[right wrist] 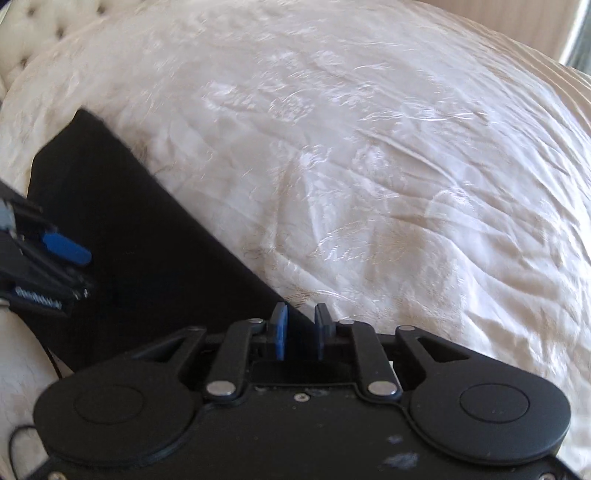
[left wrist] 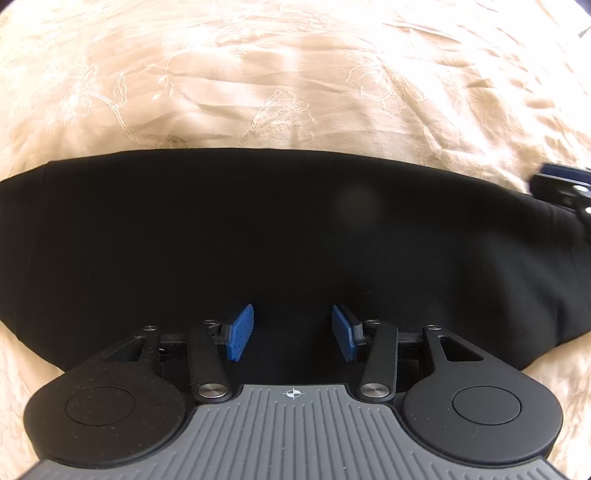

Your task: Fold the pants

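1. Two grippers work over one folded black garment. The left gripper points down on the middle of the pants, jaws about half apart with nothing between the pads; whether the tips press the cloth I cannot tell, black on black.
2. The right gripper sits at the pants' long edge, jaws narrow with a clear gap. The edge runs under or between the pads, but they do not look pressed on it, so I judge it free.
3. The pants lie as a flat dark band on the bedspread, one corner squared off at the far end in the right view.
4. Farther off, the bedspread is wrinkled and shiny, and a tufted headboard shows at the top left corner.
5. Risks, as I judge them: a narrow pinch at the edge may catch only the top layer, and lifting would peel the fold open. It may also snag the bedspread along with the pants. If the left gripper lifts early, the band could slide on the slick fabric and skew.
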`<state>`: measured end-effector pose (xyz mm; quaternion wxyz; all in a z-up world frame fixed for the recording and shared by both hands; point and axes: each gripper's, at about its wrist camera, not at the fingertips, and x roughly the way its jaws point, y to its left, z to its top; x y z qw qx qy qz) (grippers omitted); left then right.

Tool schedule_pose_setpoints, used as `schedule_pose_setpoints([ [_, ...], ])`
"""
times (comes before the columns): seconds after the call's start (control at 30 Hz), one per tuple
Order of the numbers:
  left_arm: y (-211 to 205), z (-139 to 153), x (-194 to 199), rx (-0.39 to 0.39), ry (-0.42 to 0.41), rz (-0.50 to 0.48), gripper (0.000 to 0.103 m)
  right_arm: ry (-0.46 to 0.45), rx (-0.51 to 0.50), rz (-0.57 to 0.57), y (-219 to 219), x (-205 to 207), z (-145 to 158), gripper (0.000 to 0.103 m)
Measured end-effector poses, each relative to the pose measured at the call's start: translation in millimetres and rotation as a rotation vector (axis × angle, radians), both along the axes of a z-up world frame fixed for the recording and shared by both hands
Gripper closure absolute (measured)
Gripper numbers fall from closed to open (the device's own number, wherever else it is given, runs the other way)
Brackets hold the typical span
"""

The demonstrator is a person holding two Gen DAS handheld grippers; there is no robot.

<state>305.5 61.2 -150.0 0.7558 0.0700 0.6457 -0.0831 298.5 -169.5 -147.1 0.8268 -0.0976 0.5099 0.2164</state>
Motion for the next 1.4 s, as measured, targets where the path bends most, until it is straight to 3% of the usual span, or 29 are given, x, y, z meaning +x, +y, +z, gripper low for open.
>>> schedule_pose_setpoints([
  [0.17,-4.8,20.4,-9.3,-0.025,-0.032,-0.033,0.057,-0.017,0.053,-0.227,-44.1,-34.1,36.3,0.08],
  [0.37,-51.1,39.0,-35.5,-0.092,-0.069,-0.236,0.057,0.037,0.048,-0.51,-90.9,-104.7,59.1,0.075],
  [0.57,-108.9,26.3,-69.5,-0.128,-0.067,-0.464,0.057,0.068,0.07,-0.827,-117.2,-182.3,70.0,0.073],
  [0.7,-140.9,8.1,-81.6,-0.066,-0.095,-0.54,0.057,0.031,0.058,-0.979,-122.3,-226.1,74.9,0.071],
  [0.9,-150.7,-8.4,-64.4,0.026,-0.101,-0.443,0.057,0.018,0.029,-1.005,-147.6,-250.3,62.1,0.07],
  [1.07,-155.8,7.4,-69.6,0.115,-0.15,-0.356,0.057,0.007,0.073,-1.006,-201.3,-240.0,50.3,0.07],
  [1.23,-195.1,25.0,-94.9,0.098,-0.19,-0.399,0.057,-0.019,0.095,-0.976,-264.4,-226.8,41.3,0.069],
  [1.4,-250.4,15.6,-113.2,0.05,-0.177,-0.483,0.057,-0.029,0.118,-0.98,-312.0,-220.4,37.0,0.069],
])
